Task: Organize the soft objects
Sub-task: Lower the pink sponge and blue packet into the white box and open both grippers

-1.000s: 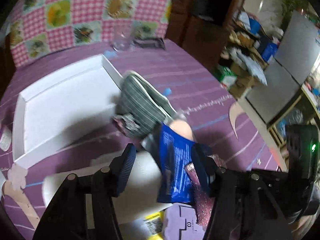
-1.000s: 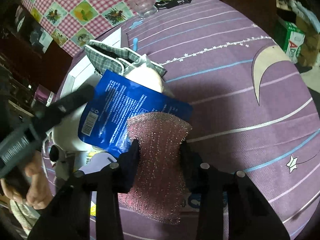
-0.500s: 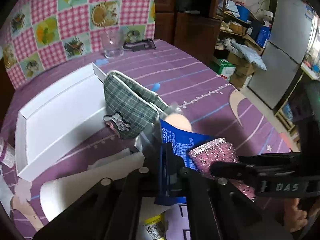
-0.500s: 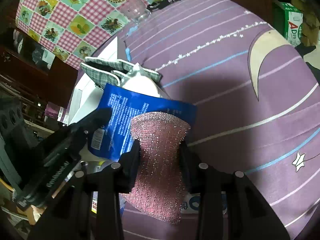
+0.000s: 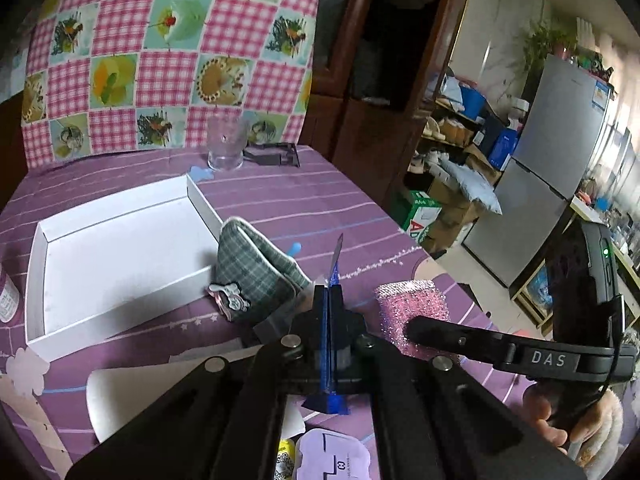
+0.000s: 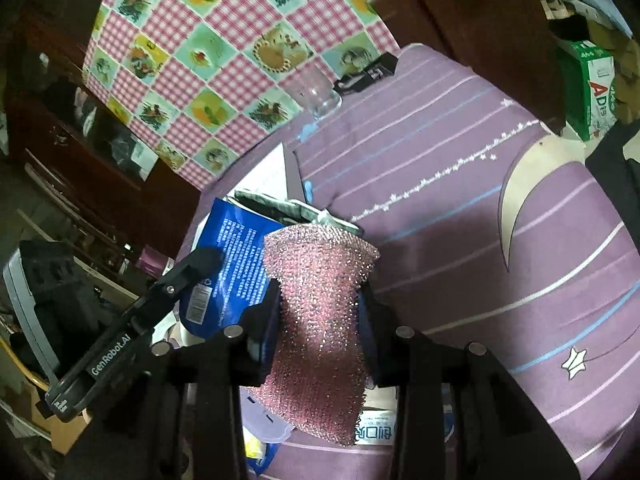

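Left gripper (image 5: 329, 300): jaws clamped flat on the blue packet (image 5: 330, 354), seen edge-on.
Right gripper (image 6: 320, 316): jaws pinching the pink glitter sponge (image 6: 320, 320) at its waist.
Plaid pouch (image 5: 256, 268): on the desk (image 5: 304, 208), touching the white tray's (image 5: 36, 272) corner, at 10 o'clock from the left jaws.
Glass (image 5: 225, 144): far desk edge, 12 o'clock of the tray.

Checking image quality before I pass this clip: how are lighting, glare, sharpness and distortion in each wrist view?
Left wrist view: bright, daylight from the room on the right, white box near blown out, edges strongly bowed, no obvious motion blur. Right wrist view: dimmer, dark corners, pink glitter sponge sparkling with highlights, purple cloth evenly lit, stripes curved by the fisheye.
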Action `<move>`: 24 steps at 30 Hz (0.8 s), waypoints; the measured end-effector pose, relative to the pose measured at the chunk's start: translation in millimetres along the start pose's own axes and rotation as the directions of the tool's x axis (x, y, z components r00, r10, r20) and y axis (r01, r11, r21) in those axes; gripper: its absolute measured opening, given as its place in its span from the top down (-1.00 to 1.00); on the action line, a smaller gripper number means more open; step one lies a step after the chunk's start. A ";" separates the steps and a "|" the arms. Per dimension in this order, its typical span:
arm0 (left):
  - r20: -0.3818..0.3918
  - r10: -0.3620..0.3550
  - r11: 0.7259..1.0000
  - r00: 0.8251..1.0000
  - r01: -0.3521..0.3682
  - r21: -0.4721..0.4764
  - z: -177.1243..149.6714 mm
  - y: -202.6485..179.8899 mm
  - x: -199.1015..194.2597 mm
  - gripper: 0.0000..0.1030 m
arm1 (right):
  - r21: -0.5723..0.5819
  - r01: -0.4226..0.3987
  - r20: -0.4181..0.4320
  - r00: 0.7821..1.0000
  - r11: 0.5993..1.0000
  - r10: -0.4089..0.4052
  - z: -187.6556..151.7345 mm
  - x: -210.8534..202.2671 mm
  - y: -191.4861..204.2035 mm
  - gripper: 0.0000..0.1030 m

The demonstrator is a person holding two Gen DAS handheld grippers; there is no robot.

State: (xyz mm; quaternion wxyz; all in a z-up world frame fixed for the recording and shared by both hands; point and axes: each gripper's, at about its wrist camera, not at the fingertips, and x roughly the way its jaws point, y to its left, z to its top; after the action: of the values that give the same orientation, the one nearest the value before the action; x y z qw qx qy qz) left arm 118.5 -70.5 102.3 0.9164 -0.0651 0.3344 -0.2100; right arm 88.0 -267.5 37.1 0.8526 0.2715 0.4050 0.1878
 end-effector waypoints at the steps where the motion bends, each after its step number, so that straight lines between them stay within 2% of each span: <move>1: 0.002 0.000 1.000 1.000 0.000 0.000 1.4 -1.0 -2.1 1.00 | 0.005 0.014 -0.007 1.000 1.000 -0.014 0.1 0.1 0.4 0.28; 5: 0.008 -0.014 1.000 1.000 0.014 0.013 5.7 -9.7 -12.1 1.00 | 0.009 0.070 -0.045 0.997 0.998 -0.069 6.7 -2.9 10.7 0.28; 9: 0.024 -0.022 1.000 0.999 0.021 0.019 12.4 -17.8 -16.4 1.00 | -0.042 0.127 -0.030 0.991 0.991 -0.128 23.5 -15.4 34.1 0.28; 14: 0.079 0.019 1.000 0.997 -0.018 -0.013 29.9 -11.1 -28.8 1.00 | -0.051 0.141 -0.007 0.990 0.989 -0.142 52.8 -26.3 60.6 0.28; 18: 0.121 0.051 0.995 0.991 -0.039 -0.095 48.4 13.3 -33.8 1.00 | -0.034 0.113 0.000 0.994 0.993 -0.113 74.8 -17.6 76.7 0.28; 24: 0.152 0.128 0.977 0.980 -0.099 -0.188 52.8 60.8 -32.7 1.00 | 0.006 0.045 -0.014 0.999 0.999 -0.045 95.0 28.1 98.0 0.28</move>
State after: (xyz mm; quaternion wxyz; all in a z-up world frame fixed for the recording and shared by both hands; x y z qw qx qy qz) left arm 150.6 -2.6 146.2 0.9417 -0.1450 0.2789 -0.1202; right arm 170.4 -205.2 130.7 0.8530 0.2639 0.4173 0.1691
